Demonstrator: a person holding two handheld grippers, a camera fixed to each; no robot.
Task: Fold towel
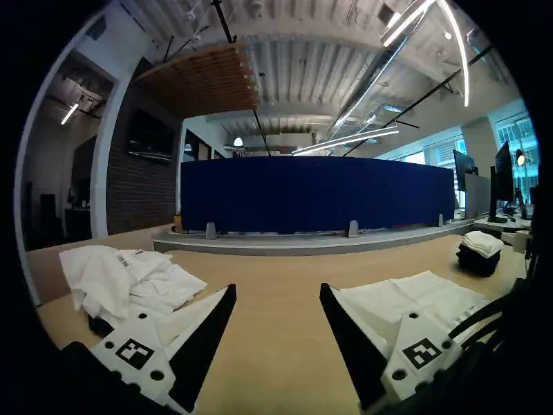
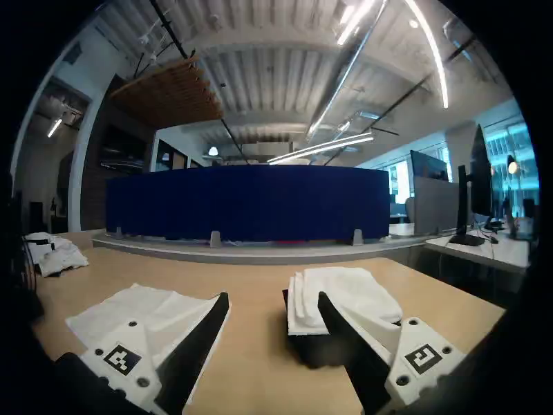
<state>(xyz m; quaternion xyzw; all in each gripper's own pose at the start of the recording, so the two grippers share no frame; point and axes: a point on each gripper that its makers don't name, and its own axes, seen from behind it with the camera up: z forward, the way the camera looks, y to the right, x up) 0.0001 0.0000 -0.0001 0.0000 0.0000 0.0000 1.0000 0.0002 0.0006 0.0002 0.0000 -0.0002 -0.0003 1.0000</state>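
Note:
A white towel (image 1: 415,297) lies spread flat on the wooden table (image 1: 276,332), just ahead and to the right of my left gripper (image 1: 277,290). That gripper is open with nothing between its fingers. In the right gripper view the same flat towel (image 2: 148,308) lies to the left of my right gripper (image 2: 273,299), which is also open and holds nothing. Both grippers hover low over the tabletop.
A crumpled pile of white towels (image 1: 124,280) sits at the left. A stack of folded white towels on a dark one (image 2: 339,304) sits right in front of the right gripper's right finger. A blue partition (image 1: 311,194) closes the table's far edge. Monitors (image 1: 501,183) stand on the desk at the right.

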